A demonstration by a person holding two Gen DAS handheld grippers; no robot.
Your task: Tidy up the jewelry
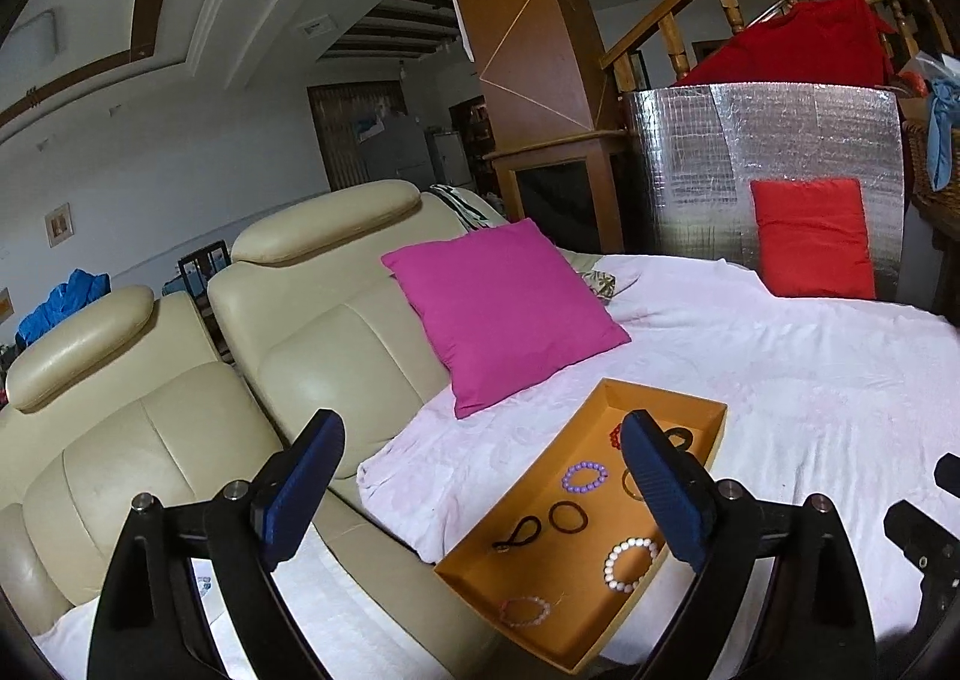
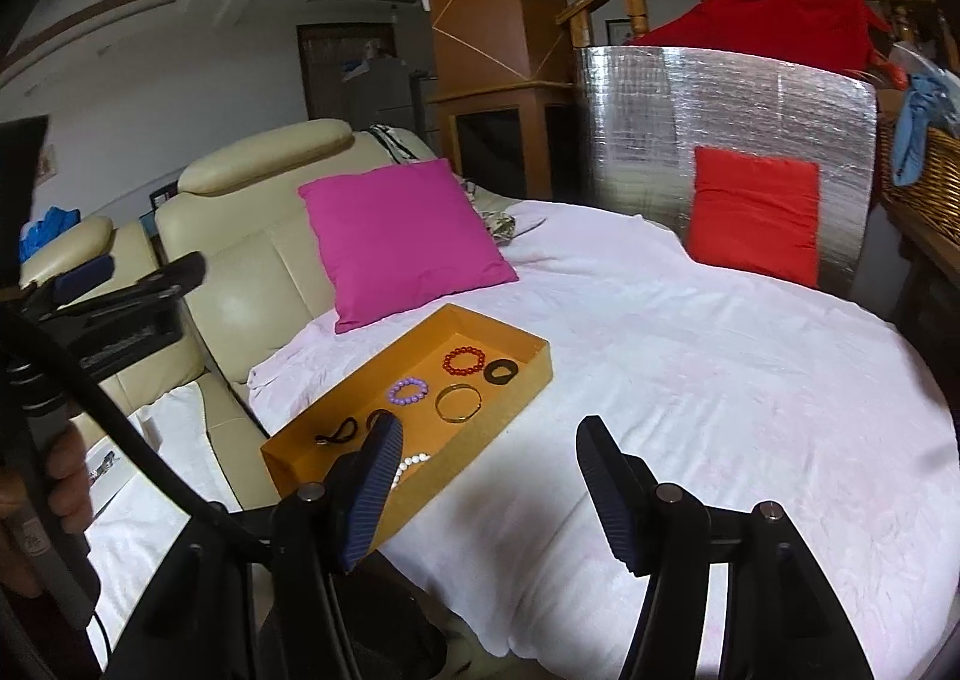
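Left gripper (image 1: 483, 491): jaws held wide apart, nothing between the pads; seen raised above the sofa edge. Right gripper (image 2: 486, 491): jaws apart at a middling width, likewise empty, hanging over the white blanket (image 2: 720, 380).

Orange tray (image 2: 540, 365): set on the blanket beside the cream sofa (image 1: 150, 440), long axis running from near left to far right, toward the magenta cushion (image 2: 402, 236). Contents, all inside the walls and none touching a gripper: purple bead bracelet (image 2: 409, 390), red bead bracelet (image 2: 463, 361), gold bangle (image 2: 458, 403), black band (image 2: 500, 370), white bead bracelet (image 1: 630, 565), dark ring (image 1: 567, 517), black cord loop (image 1: 517, 535), pink bead bracelet (image 1: 525, 611).

Bearing: tray lies ahead and right of the left gripper, ahead and left of the right one; the near end is judged closest to both, with neither clearly nearer.

View differences: the pink bead bracelet is shown only by the left wrist view, the right finger there covering the bangle. The red bracelet and black band are shown whole only by the right wrist view, where a hand (image 2: 60, 482) is also seen.
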